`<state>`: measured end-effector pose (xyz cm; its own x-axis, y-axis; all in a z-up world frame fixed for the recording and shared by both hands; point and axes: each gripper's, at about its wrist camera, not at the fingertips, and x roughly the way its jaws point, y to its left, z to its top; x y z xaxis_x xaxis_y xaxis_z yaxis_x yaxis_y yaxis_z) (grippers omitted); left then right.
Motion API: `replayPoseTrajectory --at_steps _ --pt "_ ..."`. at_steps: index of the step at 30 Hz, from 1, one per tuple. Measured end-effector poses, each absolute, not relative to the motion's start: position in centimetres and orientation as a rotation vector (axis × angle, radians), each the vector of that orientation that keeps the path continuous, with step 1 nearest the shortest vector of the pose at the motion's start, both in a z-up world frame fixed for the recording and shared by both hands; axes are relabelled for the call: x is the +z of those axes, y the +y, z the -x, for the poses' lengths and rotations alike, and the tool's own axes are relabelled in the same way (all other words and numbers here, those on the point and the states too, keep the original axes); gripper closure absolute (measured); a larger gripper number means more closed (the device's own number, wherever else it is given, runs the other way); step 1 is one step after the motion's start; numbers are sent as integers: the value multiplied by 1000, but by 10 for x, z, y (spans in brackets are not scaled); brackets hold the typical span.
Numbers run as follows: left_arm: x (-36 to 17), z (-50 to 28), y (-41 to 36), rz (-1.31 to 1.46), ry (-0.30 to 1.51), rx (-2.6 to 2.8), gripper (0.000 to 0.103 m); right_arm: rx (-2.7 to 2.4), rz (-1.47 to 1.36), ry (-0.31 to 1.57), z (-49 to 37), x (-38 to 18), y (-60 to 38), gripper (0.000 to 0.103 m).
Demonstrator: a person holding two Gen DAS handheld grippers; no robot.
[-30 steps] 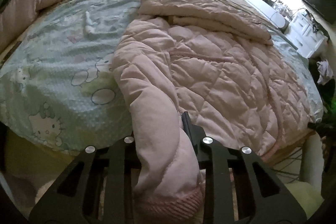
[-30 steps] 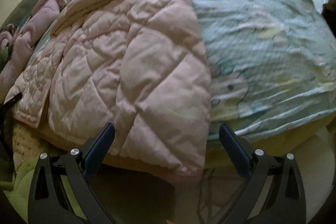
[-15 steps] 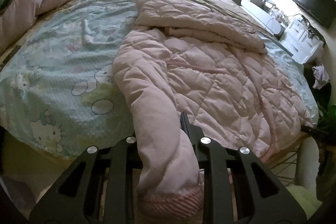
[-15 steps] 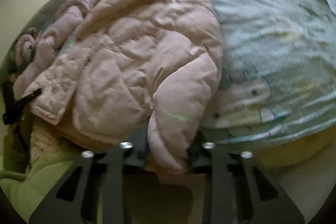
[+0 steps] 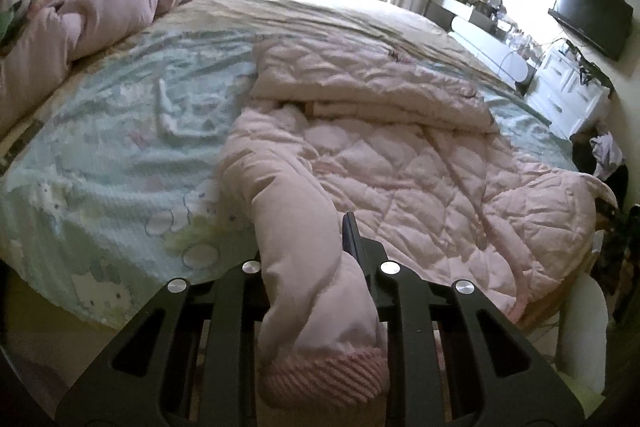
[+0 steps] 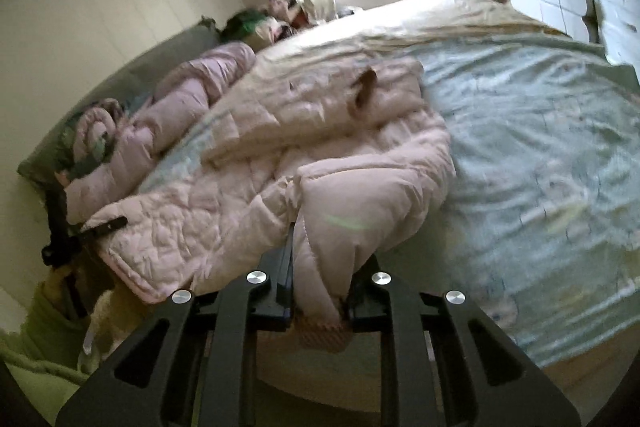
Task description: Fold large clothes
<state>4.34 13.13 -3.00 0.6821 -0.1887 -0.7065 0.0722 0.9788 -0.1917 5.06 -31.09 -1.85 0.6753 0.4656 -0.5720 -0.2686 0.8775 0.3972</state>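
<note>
A pink quilted puffer jacket lies spread on the bed, its folded hood end toward the window. My left gripper is shut on the jacket's left sleeve, whose ribbed cuff hangs down between the fingers. In the right wrist view the same jacket bunches up toward the bed's near edge. My right gripper has its jaws closing tight on the other sleeve, with both pads pressing the fabric. Both sleeves are lifted off the sheet.
The bed carries a pale blue cartoon-print sheet and a cream cover further back. A rolled pink duvet lies along the headboard side. White drawers and a wall television stand to the right. Green fabric sits beside the bed.
My right gripper went from wide open around the sleeve to shut on it, then rose and tipped up, dragging the jacket into a bunch. My left gripper lifted its sleeve a little.
</note>
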Motion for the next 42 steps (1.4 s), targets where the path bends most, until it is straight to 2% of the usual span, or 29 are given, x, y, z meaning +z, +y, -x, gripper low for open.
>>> replayPoseTrajectory --at_steps 22,42 --pt "32 -98 127 108 697 -129 89 414 -285 540 -117 49 -302 87" --pt "59 -167 132 95 665 -104 88 342 -357 480 -190 67 -312 88"
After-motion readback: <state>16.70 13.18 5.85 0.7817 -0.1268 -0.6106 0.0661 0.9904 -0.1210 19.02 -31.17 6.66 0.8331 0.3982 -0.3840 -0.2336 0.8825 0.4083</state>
